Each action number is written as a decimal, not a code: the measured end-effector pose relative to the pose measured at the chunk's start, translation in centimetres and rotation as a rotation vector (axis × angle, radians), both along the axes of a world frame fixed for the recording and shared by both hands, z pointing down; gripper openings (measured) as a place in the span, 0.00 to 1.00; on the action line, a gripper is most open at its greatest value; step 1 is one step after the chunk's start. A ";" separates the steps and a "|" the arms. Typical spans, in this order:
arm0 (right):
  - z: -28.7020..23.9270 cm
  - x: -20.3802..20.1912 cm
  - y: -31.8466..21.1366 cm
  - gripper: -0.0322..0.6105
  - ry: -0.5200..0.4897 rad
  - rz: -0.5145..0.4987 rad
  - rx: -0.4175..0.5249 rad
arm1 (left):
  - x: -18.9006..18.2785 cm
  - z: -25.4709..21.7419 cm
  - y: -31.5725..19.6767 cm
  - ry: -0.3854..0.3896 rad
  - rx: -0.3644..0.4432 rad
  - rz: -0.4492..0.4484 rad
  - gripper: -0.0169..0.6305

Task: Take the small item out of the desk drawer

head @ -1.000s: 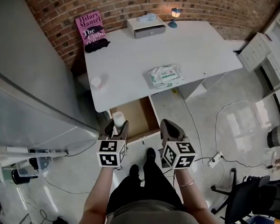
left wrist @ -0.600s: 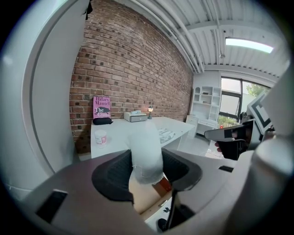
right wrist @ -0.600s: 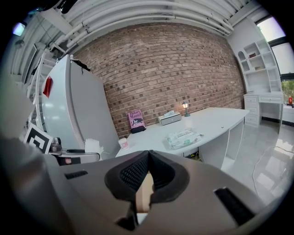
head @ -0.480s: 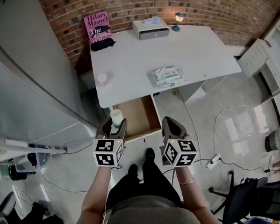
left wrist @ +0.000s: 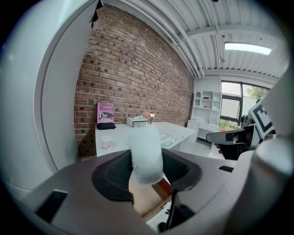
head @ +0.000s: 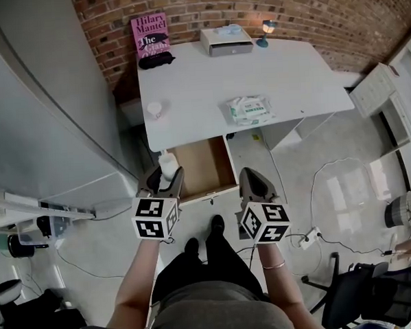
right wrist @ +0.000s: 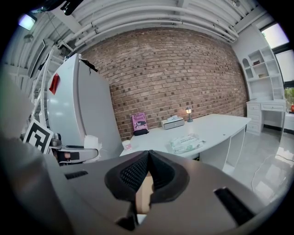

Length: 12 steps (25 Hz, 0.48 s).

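Observation:
In the head view my left gripper [head: 166,172] is shut on a small white soft-looking item [head: 167,162], held above the front left corner of the open wooden desk drawer [head: 200,169]. Seen from the left gripper view, the white item [left wrist: 146,153] stands upright between the dark pads, and its top sticks out above them. To the right of the drawer's front, my right gripper [head: 251,174] hangs over the floor. Its pads [right wrist: 158,170] meet at the tips with nothing between them. The drawer sits under the white desk [head: 208,84].
On the desk are a pink book [head: 151,34], a white box [head: 226,40], a small lamp [head: 267,30], a wipes pack [head: 251,110] and a little jar [head: 154,110]. A big grey cabinet [head: 45,120] stands at left. Cables and a power strip [head: 309,239] lie on the floor.
The head view has shifted, so the desk sits higher and further right. My left gripper, still shut on the white item, has drifted slightly left and up. The right gripper has barely moved.

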State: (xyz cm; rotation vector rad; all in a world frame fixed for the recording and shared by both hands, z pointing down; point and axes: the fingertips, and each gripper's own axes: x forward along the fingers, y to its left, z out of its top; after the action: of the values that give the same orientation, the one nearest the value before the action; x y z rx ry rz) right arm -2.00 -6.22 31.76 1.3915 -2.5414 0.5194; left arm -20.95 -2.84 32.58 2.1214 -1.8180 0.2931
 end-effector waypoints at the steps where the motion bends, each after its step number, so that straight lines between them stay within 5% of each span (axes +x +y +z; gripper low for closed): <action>1: 0.0 -0.1 0.0 0.05 0.005 -0.002 0.001 | -0.1 -0.1 0.0 -0.001 0.003 0.000 0.34; 12: -0.6 -0.1 0.3 0.05 0.017 -0.016 0.029 | -0.1 -0.7 0.4 0.002 0.020 -0.007 0.34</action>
State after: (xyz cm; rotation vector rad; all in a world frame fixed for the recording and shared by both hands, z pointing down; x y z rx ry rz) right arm -2.09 -5.91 31.12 1.3777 -2.5542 0.4675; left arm -21.02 -2.48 31.89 2.1274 -1.8348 0.2722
